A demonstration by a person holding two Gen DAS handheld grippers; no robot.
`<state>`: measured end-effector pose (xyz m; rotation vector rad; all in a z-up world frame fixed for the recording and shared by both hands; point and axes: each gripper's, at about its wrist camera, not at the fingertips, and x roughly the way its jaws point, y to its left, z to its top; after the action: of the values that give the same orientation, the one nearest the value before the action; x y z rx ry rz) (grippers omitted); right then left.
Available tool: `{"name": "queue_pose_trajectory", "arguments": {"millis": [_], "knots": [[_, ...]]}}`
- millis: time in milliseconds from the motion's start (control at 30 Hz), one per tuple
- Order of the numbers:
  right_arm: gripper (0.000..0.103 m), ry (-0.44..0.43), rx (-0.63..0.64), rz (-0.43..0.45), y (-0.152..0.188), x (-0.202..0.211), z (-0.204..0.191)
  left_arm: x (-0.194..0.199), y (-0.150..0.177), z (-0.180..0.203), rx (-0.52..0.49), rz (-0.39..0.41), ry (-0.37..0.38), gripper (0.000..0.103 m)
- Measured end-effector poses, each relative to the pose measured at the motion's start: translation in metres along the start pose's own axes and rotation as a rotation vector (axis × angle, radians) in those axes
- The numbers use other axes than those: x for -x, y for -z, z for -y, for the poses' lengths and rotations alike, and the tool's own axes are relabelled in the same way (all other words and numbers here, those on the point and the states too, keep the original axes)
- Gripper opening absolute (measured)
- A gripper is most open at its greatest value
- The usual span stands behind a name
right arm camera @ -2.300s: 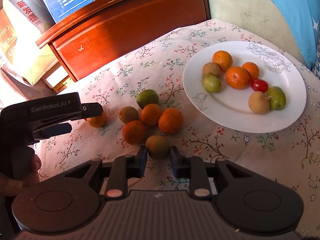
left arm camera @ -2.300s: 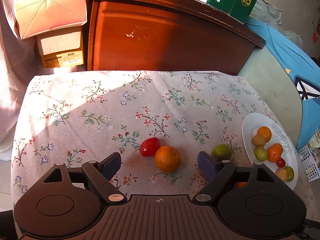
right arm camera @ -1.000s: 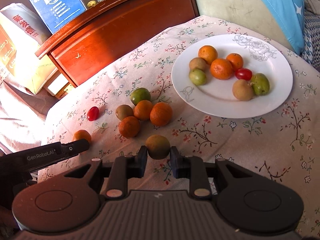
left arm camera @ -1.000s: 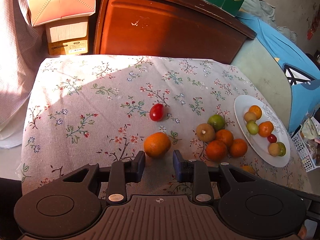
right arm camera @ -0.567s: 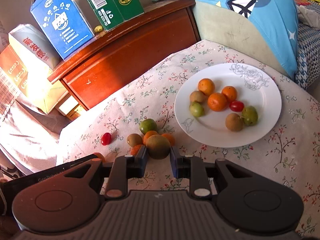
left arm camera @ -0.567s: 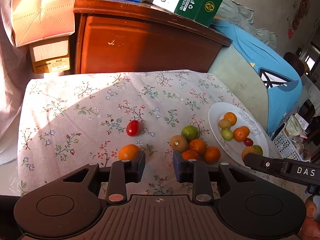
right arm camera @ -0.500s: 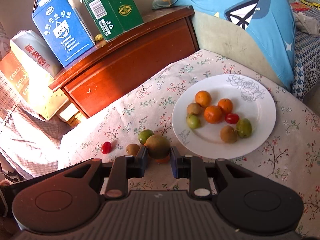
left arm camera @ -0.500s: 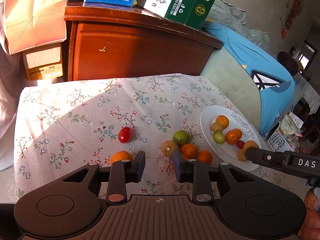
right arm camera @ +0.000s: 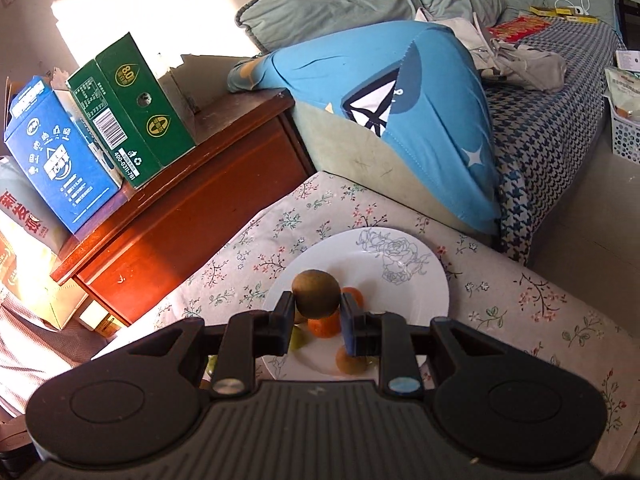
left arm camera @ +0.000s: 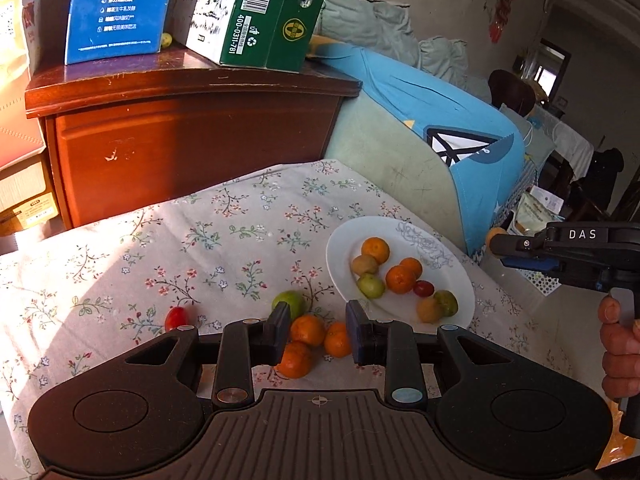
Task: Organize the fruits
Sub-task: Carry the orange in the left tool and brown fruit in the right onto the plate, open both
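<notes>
My right gripper (right arm camera: pixel 314 318) is shut on a brown kiwi (right arm camera: pixel 316 294) and holds it above the near left part of the white plate (right arm camera: pixel 416 280); in the left wrist view it (left arm camera: pixel 494 240) hangs right of the plate (left arm camera: pixel 344 248). The plate holds several small fruits, among them an orange (left arm camera: pixel 375 250) and a cherry tomato (left arm camera: pixel 423 288). My left gripper (left arm camera: pixel 316 330) is nearly shut and empty, high above three oranges (left arm camera: pixel 307 330) on the floral cloth. A green fruit (left arm camera: pixel 289 302) and a red tomato (left arm camera: pixel 176 318) lie left of them.
A wooden cabinet (left arm camera: pixel 180 136) stands behind the table with a blue box (left arm camera: pixel 116 8) and a green box (left arm camera: pixel 272 12) on top. A sofa with a blue cover (right arm camera: pixel 400 92) borders the table's right side. A white basket (right arm camera: pixel 626 140) sits far right.
My right gripper has lifted the kiwi off the cloth and carried it over the plate. My left gripper has closed, risen and swung right, away from the lone orange.
</notes>
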<state>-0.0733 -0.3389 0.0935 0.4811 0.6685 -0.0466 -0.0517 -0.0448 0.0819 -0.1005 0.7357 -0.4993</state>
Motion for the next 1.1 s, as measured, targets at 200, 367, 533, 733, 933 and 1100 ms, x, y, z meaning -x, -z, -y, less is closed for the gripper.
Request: {"name": "queue_pose_trajectory", "arguments": {"millis": [200,367,533,733,933,1100], "knots": [[0.024,-0.019,0.03,-0.015,0.004,-0.004,-0.011,-0.009,0.022,-0.031,0.043,-0.079,-0.11,0.028],[0.024,-0.03,0.045,-0.034,0.007,-0.011,-0.022,-0.017,0.025,-0.051,0.067,-0.086,-0.193,0.031],[0.024,-0.032,0.053,-0.044,0.008,-0.015,-0.028,-0.014,0.027,-0.052,0.056,-0.074,-0.172,0.031],[0.024,-0.04,0.051,-0.049,0.008,-0.019,-0.032,-0.015,0.026,-0.059,0.043,-0.054,-0.22,0.032],[0.024,-0.049,0.057,-0.064,0.01,-0.024,-0.037,-0.018,0.028,-0.066,0.021,-0.047,-0.272,0.032],[0.024,-0.046,0.053,-0.08,0.01,-0.028,-0.037,-0.027,0.032,-0.072,0.039,-0.095,-0.267,0.033]]}}
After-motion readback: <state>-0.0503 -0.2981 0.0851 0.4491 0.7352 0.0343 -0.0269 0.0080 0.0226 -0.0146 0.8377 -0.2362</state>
